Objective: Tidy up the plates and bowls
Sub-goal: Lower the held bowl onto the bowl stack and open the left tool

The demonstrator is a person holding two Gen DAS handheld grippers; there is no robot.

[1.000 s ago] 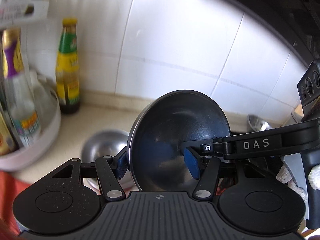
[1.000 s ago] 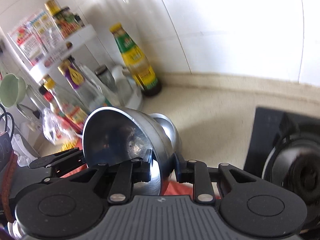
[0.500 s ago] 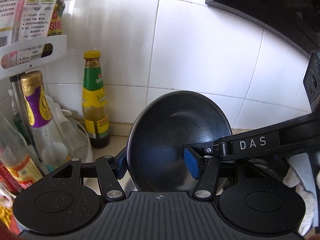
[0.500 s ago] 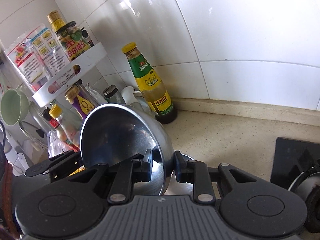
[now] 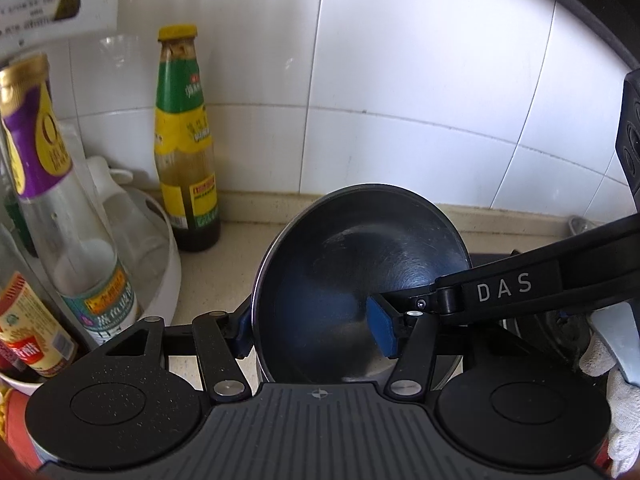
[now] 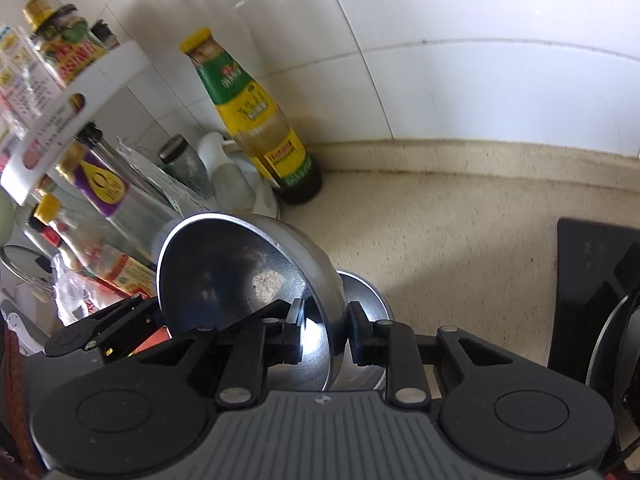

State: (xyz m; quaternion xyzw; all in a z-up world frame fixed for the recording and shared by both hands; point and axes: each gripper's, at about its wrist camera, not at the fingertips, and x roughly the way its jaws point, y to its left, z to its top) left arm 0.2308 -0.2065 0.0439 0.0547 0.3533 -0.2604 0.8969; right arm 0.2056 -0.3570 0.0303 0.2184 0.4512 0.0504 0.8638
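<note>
A steel bowl [image 5: 360, 272] stands tilted on edge between both grippers, its hollow facing the left wrist camera. My left gripper [image 5: 316, 332] is shut on its rim, one blue pad inside and one outside. My right gripper [image 6: 326, 334] is shut on the same bowl [image 6: 240, 276] at the opposite rim. The right gripper's finger [image 5: 520, 284], marked DAS, reaches into the left wrist view. A second steel bowl [image 6: 366, 300] sits on the counter just behind and below the held one.
A yellow-green sauce bottle [image 5: 186, 152] stands at the tiled wall. A white rack [image 5: 160, 240] with several bottles fills the left. A black stove [image 6: 592, 292] lies at the right. Beige counter [image 6: 460, 232] stretches between them.
Both grippers have tipped downward and moved closer to the counter with the bowl held between them. The second bowl shows again behind it in the right wrist view.
</note>
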